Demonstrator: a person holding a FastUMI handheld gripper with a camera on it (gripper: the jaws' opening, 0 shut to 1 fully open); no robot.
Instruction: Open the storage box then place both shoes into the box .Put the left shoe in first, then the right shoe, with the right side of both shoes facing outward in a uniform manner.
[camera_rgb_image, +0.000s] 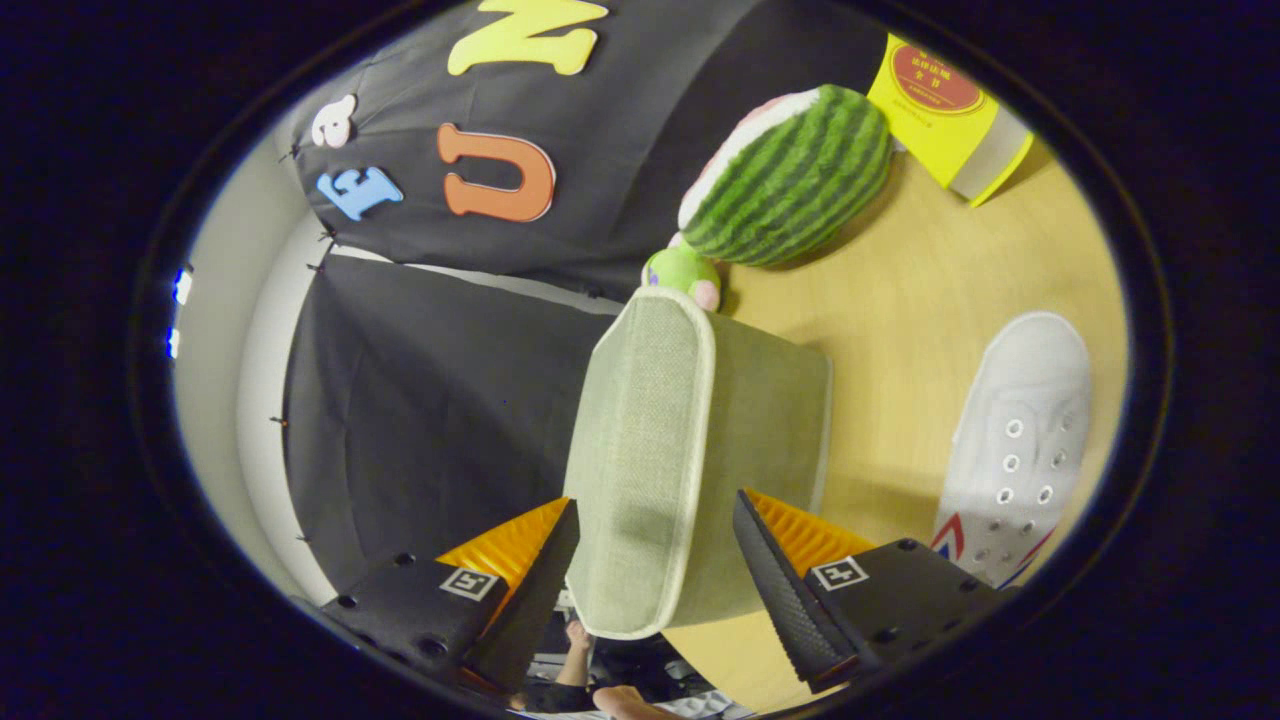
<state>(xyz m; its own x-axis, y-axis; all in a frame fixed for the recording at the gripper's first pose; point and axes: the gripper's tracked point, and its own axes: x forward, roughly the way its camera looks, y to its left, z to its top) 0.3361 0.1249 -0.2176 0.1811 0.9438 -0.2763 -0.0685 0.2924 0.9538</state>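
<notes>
Box (690, 450) sits between the wide-open tongs (655, 570), gripped by neither finger, so closing off-centre could shove it toward the shoe (1020, 440).

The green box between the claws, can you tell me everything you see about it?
The box looks like pale green woven cloth with a lighter cream trim along its edges and rounded corners. One broad flat panel sits between the two fingers of the claw, with a second side stretching away over the wooden table. The view is tilted. The fingers sit close on either side, but I cannot tell if they press it. A watermelon toy lies beyond it.
</notes>
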